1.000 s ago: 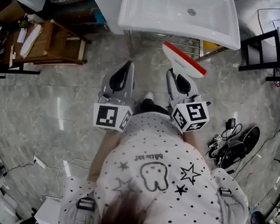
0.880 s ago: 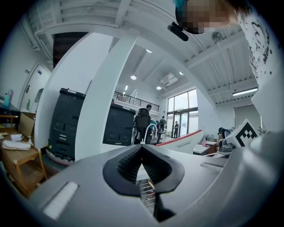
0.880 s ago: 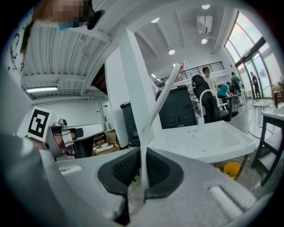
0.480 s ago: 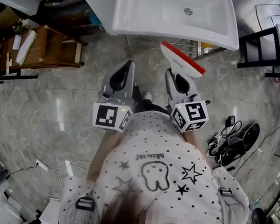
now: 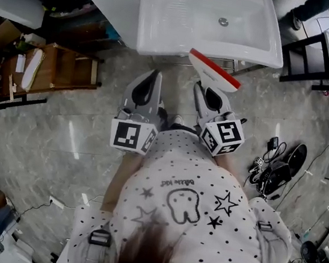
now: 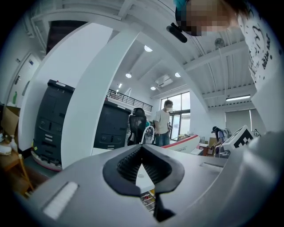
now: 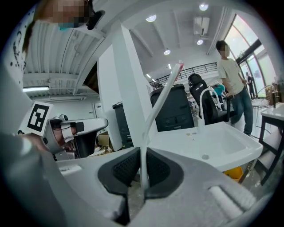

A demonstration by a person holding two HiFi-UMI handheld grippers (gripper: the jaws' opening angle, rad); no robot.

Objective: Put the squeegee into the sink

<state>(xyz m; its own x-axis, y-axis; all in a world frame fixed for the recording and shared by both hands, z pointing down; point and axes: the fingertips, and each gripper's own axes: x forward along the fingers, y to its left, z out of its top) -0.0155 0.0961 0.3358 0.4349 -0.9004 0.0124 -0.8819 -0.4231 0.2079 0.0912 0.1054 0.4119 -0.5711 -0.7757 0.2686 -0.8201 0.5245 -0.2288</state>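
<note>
Squeegee: looks light, stiff and slick to me; upper centre, near the sink.
Right tongs: nearly closed, pinching its thin handle, the best hold.
Left tongs: closed, empty.

There was one white sink, and it had one drain hole. One squeegee was counted, with one red edge. There were two grippers, the left gripper and the right gripper. Each bore one marker cube, making two: the left cube and the right cube. One wooden rack stood on the floor. The left gripper view showed two people in the background, a near person and a far person, and one black office chair.
</note>
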